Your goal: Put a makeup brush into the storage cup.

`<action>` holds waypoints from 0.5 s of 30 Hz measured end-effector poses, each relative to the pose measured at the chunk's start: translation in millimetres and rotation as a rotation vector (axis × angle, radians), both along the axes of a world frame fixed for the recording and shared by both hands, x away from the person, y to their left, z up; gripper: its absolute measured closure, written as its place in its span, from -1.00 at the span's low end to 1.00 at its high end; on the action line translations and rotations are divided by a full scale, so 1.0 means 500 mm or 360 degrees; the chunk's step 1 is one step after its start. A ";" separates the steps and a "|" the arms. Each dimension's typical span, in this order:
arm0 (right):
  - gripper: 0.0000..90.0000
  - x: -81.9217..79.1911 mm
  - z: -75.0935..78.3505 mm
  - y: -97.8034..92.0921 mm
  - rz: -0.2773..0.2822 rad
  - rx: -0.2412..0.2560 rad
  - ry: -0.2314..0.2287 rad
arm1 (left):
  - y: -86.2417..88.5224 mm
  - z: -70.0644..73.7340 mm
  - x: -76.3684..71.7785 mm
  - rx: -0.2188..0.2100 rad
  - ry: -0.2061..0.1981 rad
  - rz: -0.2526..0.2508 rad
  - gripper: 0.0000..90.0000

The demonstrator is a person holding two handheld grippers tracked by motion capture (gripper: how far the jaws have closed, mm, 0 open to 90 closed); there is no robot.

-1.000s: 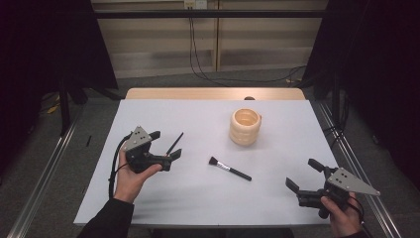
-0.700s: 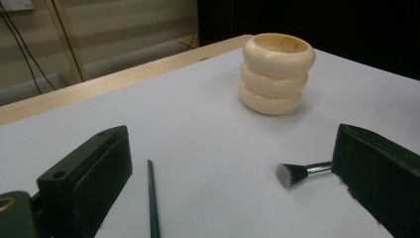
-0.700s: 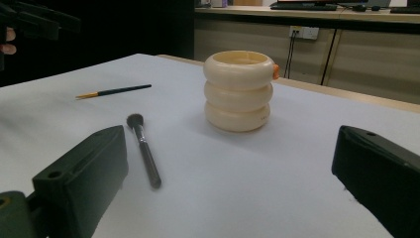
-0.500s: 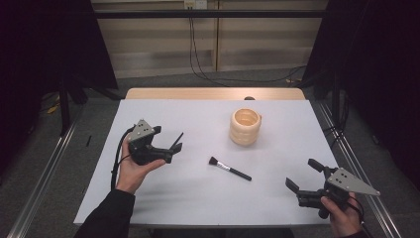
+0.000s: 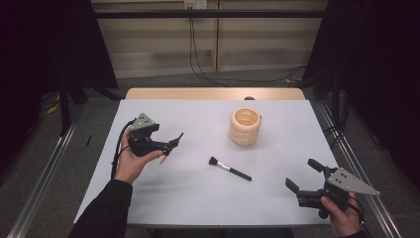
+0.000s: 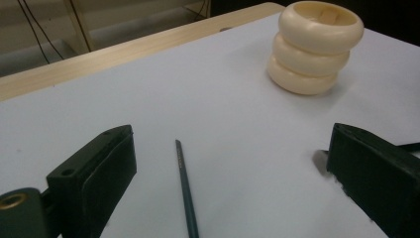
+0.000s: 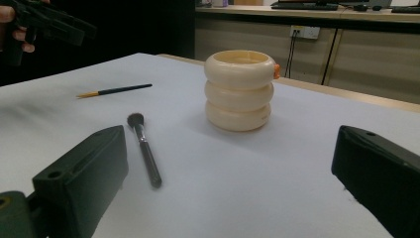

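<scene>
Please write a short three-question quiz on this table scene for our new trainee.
1. True or false: the left gripper is shut on the pencil.
2. What lies between the two grippers on the table: A a spoon, B a makeup brush, C a cup?
3. How many rings make up the cream holder?

Key: 1 false, its jaws stand open above the pencil; 2 B; 3 three.

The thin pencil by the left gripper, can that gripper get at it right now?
Probably yes. The left gripper is open just above the pencil, which lies bare on the table between its jaws.
</scene>
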State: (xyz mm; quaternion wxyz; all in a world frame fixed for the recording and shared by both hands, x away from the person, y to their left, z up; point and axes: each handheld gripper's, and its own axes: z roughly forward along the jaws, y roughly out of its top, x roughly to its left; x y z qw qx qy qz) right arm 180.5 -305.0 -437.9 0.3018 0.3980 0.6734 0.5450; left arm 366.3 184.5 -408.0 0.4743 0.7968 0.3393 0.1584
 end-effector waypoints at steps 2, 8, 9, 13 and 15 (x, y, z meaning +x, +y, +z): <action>-0.99 0.000 0.000 0.001 0.0002 0.0003 0.0005 | -0.001 0.004 0.012 0.0049 0.0055 -0.0009 -0.86; -0.99 -0.001 0.000 0.000 0.0000 0.0002 0.0001 | -0.005 0.012 0.036 0.0111 0.0096 0.0031 -0.86; -0.99 -0.001 0.000 0.000 0.0003 0.0002 0.0003 | -0.004 0.010 0.039 0.0147 0.0108 0.0022 -0.86; -0.99 -0.001 -0.001 0.000 0.0009 0.0007 0.0007 | -0.005 -0.003 0.046 0.0205 0.0212 0.0031 -0.84; -0.99 -0.001 0.000 0.001 0.0005 -0.0001 0.0003 | -0.003 -0.005 0.050 0.0229 0.0265 0.0039 -0.80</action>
